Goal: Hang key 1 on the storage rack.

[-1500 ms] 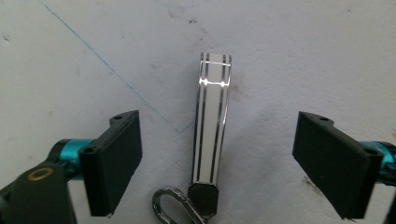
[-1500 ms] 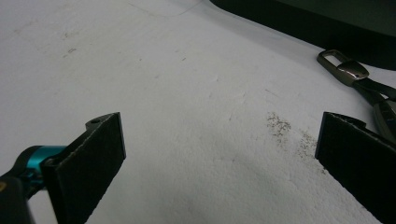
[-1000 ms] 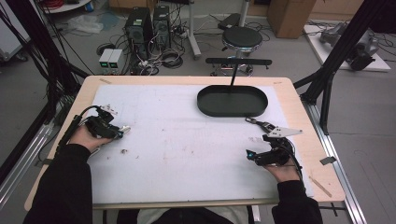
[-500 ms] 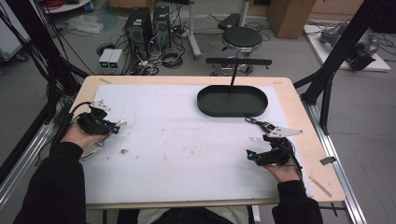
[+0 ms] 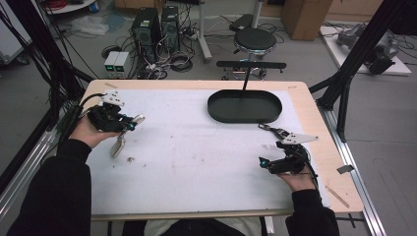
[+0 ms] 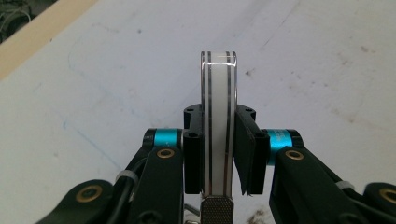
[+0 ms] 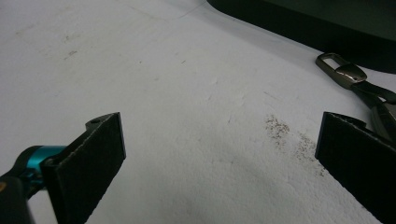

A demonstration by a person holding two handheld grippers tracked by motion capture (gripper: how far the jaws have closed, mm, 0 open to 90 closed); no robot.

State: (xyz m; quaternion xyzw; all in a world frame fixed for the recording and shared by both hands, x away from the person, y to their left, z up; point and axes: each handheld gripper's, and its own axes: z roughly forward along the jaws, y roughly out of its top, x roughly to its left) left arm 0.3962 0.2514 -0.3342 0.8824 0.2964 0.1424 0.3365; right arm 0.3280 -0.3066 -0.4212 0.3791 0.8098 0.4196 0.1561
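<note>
1. Workshop floor behind the table [image 5: 314, 105] is a mess of cables, two PC towers and a round stool; the table itself has a pale wood rim and a white mat [image 5: 196, 157] over most of the top.
2. Left claw [image 6: 218, 140] is clamped shut on a flat white piece with thin dark stripes [image 6: 218, 121], standing on edge between the pads. A knurled metal bit sits at its bottom end.
3. From the high view, that left claw [image 5: 129, 122] is up off the mat near the left edge of the table, with a pale, longish part hanging down from it.
4. A small speck of something [image 5: 131, 159] lies on the mat just below that.
5. Right claw [image 7: 219, 154] is wide open, nothing between the pads, just bare mat with some brownish crumbs.
6. It sits near the right edge of the table, closer to the front.
7. A metal clasp on a dark strap [image 7: 348, 74] lies just ahead of it.
8. Dark oval tray [image 5: 244, 106] sits toward the back edge, right of centre, well apart from the left claw.
</note>
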